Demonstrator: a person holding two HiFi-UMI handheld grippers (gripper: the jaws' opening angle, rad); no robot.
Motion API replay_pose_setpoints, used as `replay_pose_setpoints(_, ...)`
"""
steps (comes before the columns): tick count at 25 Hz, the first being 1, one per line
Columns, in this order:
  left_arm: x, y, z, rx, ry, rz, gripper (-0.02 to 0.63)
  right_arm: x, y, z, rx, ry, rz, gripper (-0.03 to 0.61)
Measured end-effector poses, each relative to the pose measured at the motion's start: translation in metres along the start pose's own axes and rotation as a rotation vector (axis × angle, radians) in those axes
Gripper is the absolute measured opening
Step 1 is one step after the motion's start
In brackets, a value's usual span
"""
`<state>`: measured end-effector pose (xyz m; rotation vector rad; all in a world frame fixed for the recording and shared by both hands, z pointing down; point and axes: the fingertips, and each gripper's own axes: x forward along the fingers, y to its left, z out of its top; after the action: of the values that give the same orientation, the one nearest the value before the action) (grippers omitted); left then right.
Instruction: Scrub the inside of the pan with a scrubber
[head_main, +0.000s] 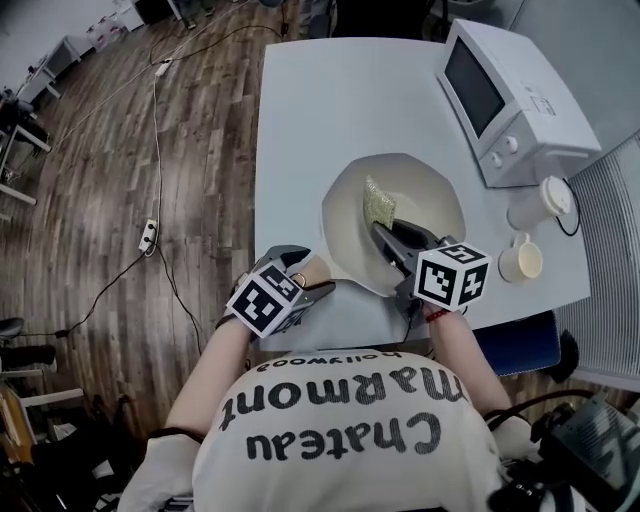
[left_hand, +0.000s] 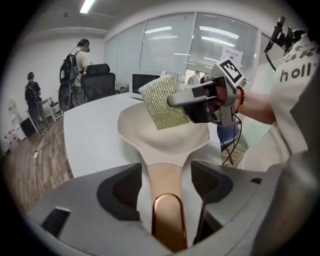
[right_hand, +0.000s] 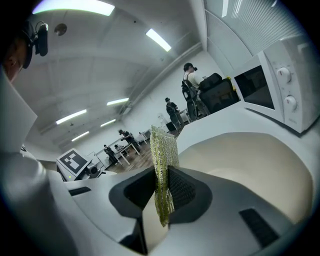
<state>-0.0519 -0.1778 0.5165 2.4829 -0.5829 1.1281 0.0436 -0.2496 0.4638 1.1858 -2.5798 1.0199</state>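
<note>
Left gripper (left_hand: 166, 181) jaws apart either side of the pan (left_hand: 165, 136) handle, not pressing. Right gripper (right_hand: 162, 189) jaws clamped on scrubber (right_hand: 164, 150), over pan.

The pan (head_main: 440, 205) lies on the table (head_main: 330, 100), scrubber (head_main: 378, 203) over it (microwave (head_main: 510, 100) beyond, mug (head_main: 520, 262) at right).

The cream-coloured, shallow round pan (head_main: 430, 195) is set upright near the front edge of the white table (head_main: 330, 100). Its tan handle (left_hand: 167, 175), ending in a copper-coloured loop, is positioned between the spread jaws of the left gripper (left_hand: 165, 172), clear of both pads. The yellow-green woven mesh scrubber (head_main: 379, 202), a thin rectangular pad, is clamped on edge in the right gripper (right_hand: 162, 185) over the pan's inside; contact cannot be determined.
</note>
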Motion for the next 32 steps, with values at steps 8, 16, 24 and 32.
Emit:
replay_pose_setpoints(8,0.020,0.000,-0.015,0.060,0.140,-0.083,0.310,0.047,0.007,-0.013,-0.060,0.137,0.077,0.067)
replay_pose_setpoints(16,0.019,0.008,-0.013,0.080,0.167,-0.113,0.233,0.084,0.013,-0.046,-0.150,0.305,0.178,0.067)
replay_pose_setpoints(24,0.015,0.009,-0.015,0.121,0.184,-0.172,0.236,0.105,0.015,-0.041,-0.043,0.307,0.301,0.067)
replay_pose_setpoints(32,0.017,0.010,-0.012,0.118,0.163,-0.226,0.238,0.121,-0.009,-0.025,-0.005,0.138,0.177,0.077)
